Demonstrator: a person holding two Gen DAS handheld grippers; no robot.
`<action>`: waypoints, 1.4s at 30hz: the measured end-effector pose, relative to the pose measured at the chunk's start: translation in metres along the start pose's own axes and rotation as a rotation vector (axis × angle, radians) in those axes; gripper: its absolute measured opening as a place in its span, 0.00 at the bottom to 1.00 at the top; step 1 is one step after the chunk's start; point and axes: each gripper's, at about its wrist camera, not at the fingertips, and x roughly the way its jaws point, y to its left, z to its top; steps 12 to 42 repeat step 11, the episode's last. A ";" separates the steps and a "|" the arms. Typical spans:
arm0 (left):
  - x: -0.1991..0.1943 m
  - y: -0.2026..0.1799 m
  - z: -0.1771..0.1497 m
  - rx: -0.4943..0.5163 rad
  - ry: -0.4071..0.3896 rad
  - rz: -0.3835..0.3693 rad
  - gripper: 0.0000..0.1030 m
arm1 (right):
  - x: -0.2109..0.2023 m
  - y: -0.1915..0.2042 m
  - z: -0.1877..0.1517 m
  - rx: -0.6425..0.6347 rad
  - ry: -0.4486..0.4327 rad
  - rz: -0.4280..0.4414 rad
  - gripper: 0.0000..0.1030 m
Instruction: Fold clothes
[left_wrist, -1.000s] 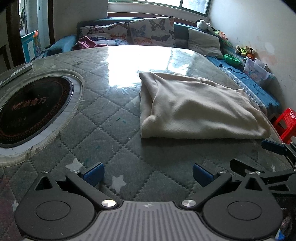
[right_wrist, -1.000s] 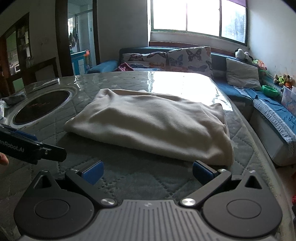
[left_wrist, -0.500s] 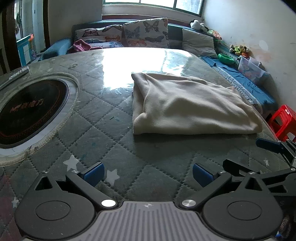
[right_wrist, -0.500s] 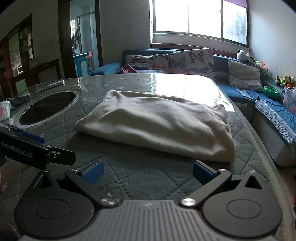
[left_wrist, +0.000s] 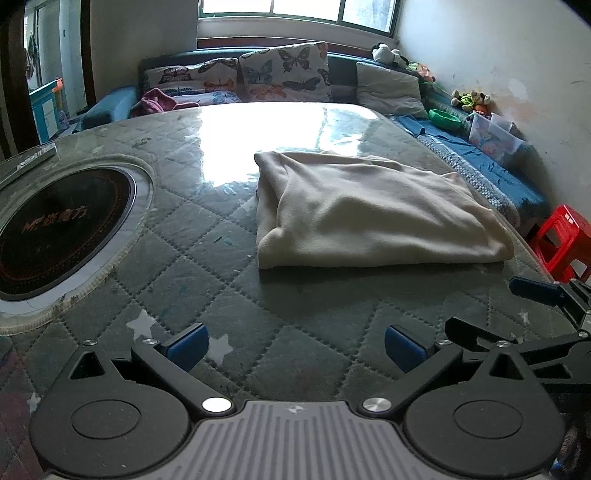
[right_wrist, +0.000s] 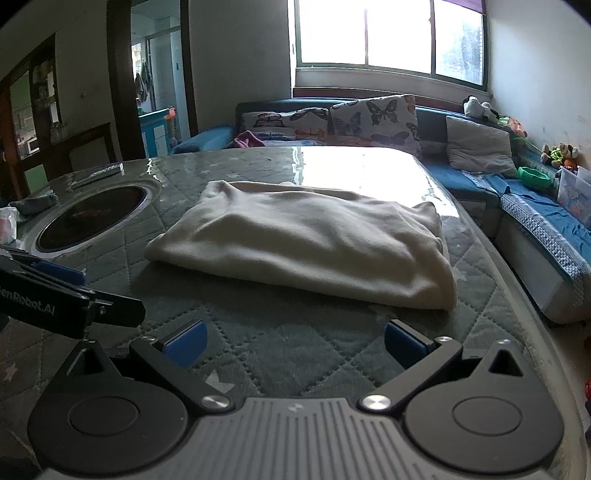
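A cream garment (left_wrist: 369, 210) lies folded into a flat rectangle on the quilted green table (left_wrist: 184, 266); in the right wrist view the same garment (right_wrist: 306, 243) sits just ahead. My left gripper (left_wrist: 295, 347) hovers over the table short of the garment, open, nothing between its blue pads. My right gripper (right_wrist: 295, 341) is open too, near the garment's front edge and apart from it. Each gripper shows at the edge of the other's view: the right gripper (left_wrist: 546, 299) at the right, the left gripper (right_wrist: 66, 295) at the left.
A round black hotplate (left_wrist: 55, 229) is set in the table at the left. A sofa with butterfly cushions (left_wrist: 280, 74) runs behind the table, a blue-covered bench (left_wrist: 480, 162) along the right. A red stool (left_wrist: 561, 240) stands by the table's right edge.
Both grippers have drawn back and lifted a little from the folded garment, which now looks farther off. The garment itself has not moved.
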 end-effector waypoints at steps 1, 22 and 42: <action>-0.001 0.000 0.000 -0.001 -0.002 -0.001 1.00 | -0.001 0.000 0.000 0.000 -0.002 0.002 1.00; -0.008 -0.001 -0.002 0.007 -0.028 0.004 1.00 | -0.007 0.005 0.000 -0.006 -0.013 -0.004 1.00; -0.008 -0.001 -0.002 0.007 -0.028 0.004 1.00 | -0.007 0.005 0.000 -0.006 -0.013 -0.004 1.00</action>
